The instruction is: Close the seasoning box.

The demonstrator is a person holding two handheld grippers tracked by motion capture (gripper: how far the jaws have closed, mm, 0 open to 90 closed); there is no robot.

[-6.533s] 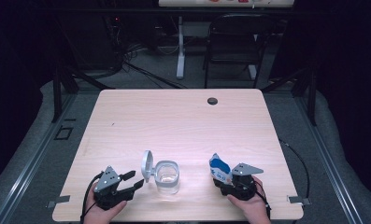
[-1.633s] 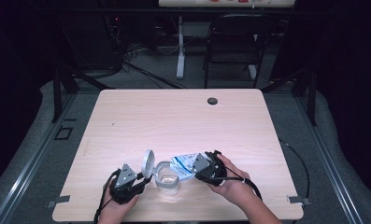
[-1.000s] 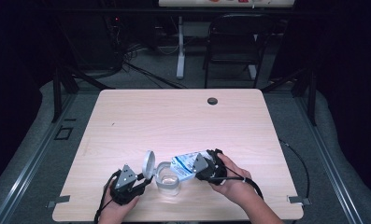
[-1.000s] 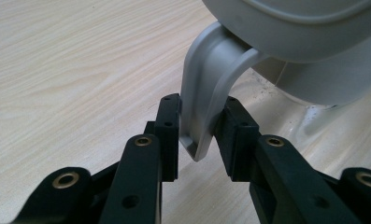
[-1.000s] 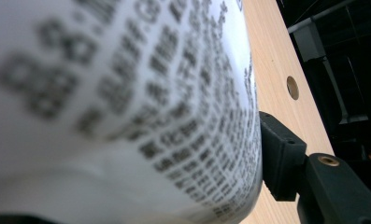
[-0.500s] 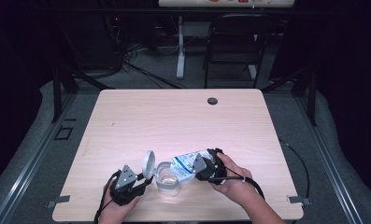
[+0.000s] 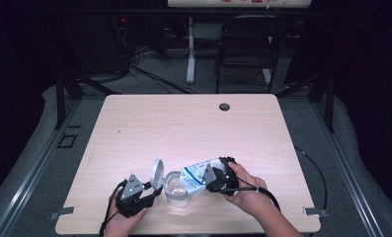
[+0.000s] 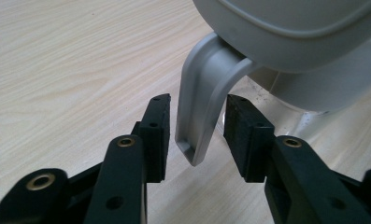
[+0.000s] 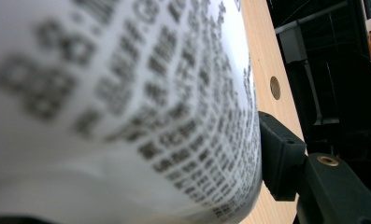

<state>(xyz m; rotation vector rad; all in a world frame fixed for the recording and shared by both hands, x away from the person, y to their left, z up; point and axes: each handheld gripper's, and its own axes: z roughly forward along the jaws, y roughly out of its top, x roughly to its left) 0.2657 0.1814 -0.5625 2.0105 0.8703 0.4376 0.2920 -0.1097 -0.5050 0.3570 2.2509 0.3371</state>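
High view: table (image 7: 193, 123) evenly lit from overhead, soft short shadows, surroundings nearly black, image slightly soft with a purple cast at the left edge. Left gripper view: bright, jaws sharp, the grey container lid (image 8: 286, 28) up close a bit soft, mild glare on the wood. Right gripper view: the printed pouch (image 9: 117, 107) sits too close to focus, text heavily blurred, background dark.

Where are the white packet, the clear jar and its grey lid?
white packet (image 7: 197, 174), high view, printed side.
clear jar (image 7: 176, 192), high view, rim.
grey lid (image 7: 156, 172), high view, raised disc.
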